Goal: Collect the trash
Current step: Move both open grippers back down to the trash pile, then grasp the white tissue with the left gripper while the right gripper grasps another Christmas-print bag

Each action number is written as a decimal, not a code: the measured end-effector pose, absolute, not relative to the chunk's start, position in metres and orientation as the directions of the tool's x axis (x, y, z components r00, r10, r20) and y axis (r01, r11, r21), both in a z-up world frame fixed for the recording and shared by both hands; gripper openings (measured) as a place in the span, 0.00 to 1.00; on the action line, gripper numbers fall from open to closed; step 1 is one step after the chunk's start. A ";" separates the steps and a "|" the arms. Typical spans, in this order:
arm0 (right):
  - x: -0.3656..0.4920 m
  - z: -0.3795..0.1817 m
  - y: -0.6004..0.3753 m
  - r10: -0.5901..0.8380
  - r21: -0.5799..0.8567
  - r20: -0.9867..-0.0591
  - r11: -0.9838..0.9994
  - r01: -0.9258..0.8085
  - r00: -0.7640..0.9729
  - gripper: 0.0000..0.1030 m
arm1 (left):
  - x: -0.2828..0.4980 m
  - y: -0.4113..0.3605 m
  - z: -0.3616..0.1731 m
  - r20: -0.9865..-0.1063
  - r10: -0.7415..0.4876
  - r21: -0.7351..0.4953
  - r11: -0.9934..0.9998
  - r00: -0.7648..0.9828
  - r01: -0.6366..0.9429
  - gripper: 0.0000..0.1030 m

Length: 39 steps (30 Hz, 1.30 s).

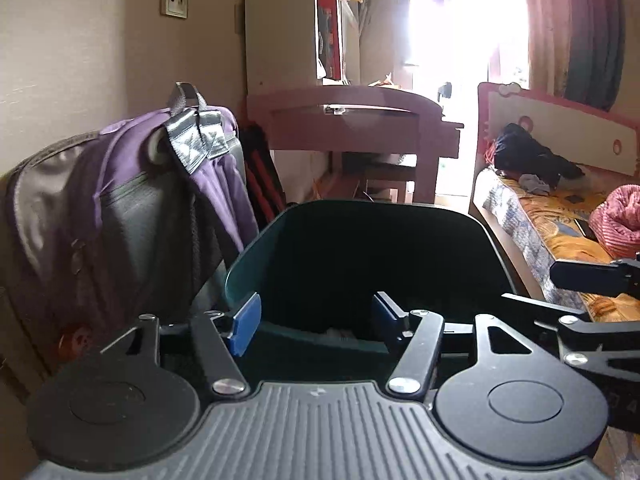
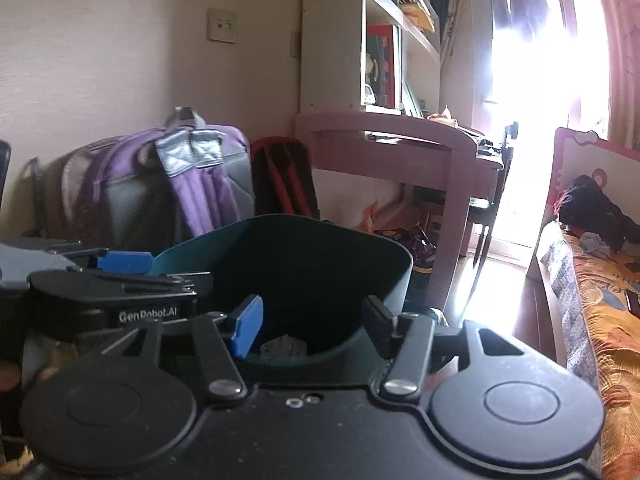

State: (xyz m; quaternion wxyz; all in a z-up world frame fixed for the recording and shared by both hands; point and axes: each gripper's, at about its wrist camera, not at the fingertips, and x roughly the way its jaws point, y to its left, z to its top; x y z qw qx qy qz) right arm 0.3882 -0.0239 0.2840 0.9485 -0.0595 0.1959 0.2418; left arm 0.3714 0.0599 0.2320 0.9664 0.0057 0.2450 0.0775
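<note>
Trash (image 2: 283, 347): I see 1 pale, crumpled, clear-looking piece lying low inside the dark green bin (image 2: 402, 276), near its front wall. In the left wrist view only a small pale scrap (image 1: 339, 333) shows at the same spot; I cannot tell what it is made of. The rest of the bin's interior is too dark for me to read.

My right gripper (image 2: 310, 326) hangs over the bin's near rim with its jaws released and nothing between them. My left gripper (image 1: 316, 318) is likewise spread open above the near rim, empty. The 2 tools sit side by side, the left one showing at the left edge of the right wrist view.

Beside the bin on the left stands a purple and grey backpack (image 1: 132, 200), leaning at the wall. Behind the bin is a pink desk (image 2: 400, 148) with a white bookshelf (image 2: 384, 40) on it. A bed (image 2: 600, 300) with an orange patterned cover runs along the right, dark clothes (image 2: 592, 204) heaped at its far end.
</note>
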 end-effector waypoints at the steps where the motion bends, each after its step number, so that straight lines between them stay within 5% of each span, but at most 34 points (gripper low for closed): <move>1: 0.379 0.284 -0.027 0.445 -0.018 -0.396 0.871 -0.491 0.804 0.57 | 0.362 0.058 0.231 -0.475 0.156 0.056 0.988 0.866 -0.147 0.59; 18: 0.260 0.224 -0.054 0.559 0.008 -0.436 0.786 -0.618 0.706 0.61 | 0.233 0.064 0.156 -0.584 0.109 0.064 0.994 0.804 -0.089 0.59; 28: 0.234 0.100 -0.046 0.517 0.057 -0.626 0.776 -0.628 0.583 0.61 | 0.195 0.080 0.046 -0.697 0.102 0.014 0.992 0.710 -0.128 0.78; 39: 0.253 -0.055 -0.047 0.400 0.164 -0.816 0.852 -0.497 0.417 0.61 | 0.210 0.090 -0.091 -0.838 0.123 0.009 0.977 0.531 -0.211 0.79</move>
